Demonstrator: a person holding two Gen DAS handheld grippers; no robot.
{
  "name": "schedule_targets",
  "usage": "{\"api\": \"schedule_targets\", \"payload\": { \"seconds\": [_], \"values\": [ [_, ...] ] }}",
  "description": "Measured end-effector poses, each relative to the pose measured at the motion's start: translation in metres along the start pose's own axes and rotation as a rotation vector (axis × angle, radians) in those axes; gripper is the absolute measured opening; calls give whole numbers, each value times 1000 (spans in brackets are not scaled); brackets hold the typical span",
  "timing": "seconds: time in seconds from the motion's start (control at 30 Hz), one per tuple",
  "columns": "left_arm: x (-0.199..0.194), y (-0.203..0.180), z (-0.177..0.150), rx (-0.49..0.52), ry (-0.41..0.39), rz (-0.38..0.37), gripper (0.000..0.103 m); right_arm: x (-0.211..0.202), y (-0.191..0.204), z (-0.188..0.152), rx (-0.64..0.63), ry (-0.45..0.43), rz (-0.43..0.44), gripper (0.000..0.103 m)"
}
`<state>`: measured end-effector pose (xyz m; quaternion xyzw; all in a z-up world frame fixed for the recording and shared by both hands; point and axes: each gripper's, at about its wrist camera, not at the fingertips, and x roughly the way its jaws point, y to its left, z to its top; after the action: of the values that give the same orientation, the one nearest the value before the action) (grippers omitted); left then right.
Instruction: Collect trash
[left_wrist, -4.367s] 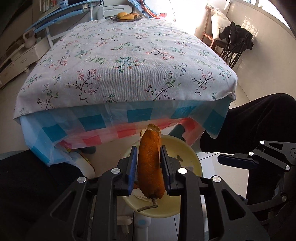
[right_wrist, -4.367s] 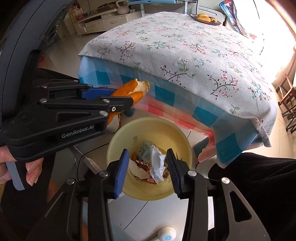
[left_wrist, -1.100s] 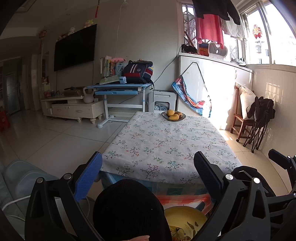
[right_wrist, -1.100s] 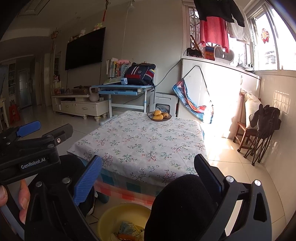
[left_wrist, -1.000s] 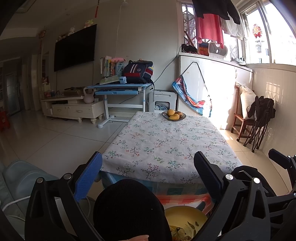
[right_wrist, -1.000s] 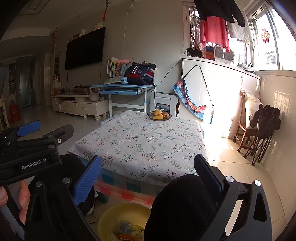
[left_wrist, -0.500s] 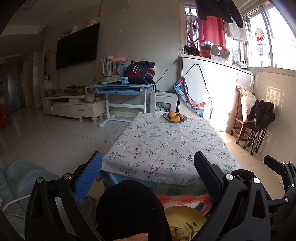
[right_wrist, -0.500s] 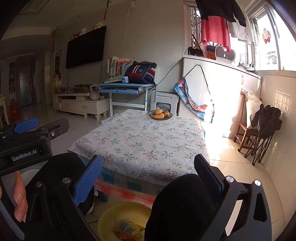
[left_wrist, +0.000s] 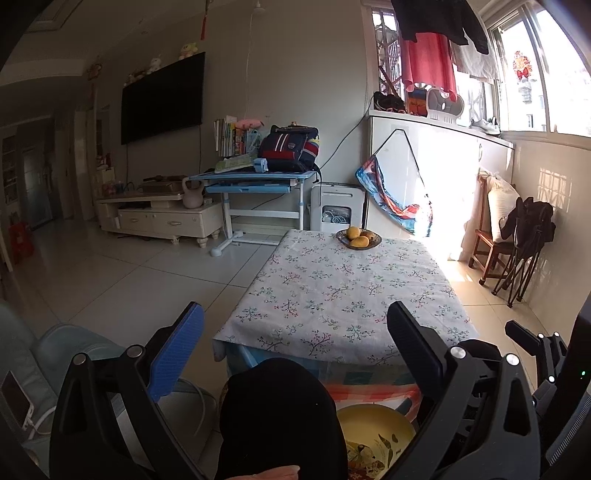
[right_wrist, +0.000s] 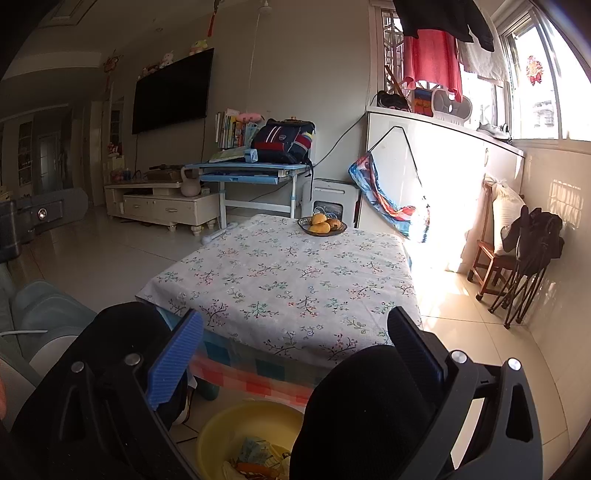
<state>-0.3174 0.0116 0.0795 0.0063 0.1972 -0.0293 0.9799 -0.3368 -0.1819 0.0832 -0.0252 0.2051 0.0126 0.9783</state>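
Table (right_wrist: 280, 280), floral cloth; fruit dish (right_wrist: 322, 226) at far edge.

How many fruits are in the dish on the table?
3 visible in the dish: one yellow fruit at the back left, one yellow at the front, one darker at the right. More may be hidden behind them.

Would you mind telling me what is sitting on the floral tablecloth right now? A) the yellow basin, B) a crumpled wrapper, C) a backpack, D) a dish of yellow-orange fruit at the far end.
D: the only thing on the floral tablecloth is the dish of fruit at its far end; the yellow basin holding trash stands on the floor at the near end, and the backpack rests on the blue desk behind.
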Motion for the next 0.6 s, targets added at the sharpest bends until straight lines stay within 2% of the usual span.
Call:
{"api": "schedule_targets", "payload": {
  "seconds": [0.6],
  "values": [
    [-30,-3,20,14,-35,-31,96,1,1,0,2,4,3,96]
  ]
}}
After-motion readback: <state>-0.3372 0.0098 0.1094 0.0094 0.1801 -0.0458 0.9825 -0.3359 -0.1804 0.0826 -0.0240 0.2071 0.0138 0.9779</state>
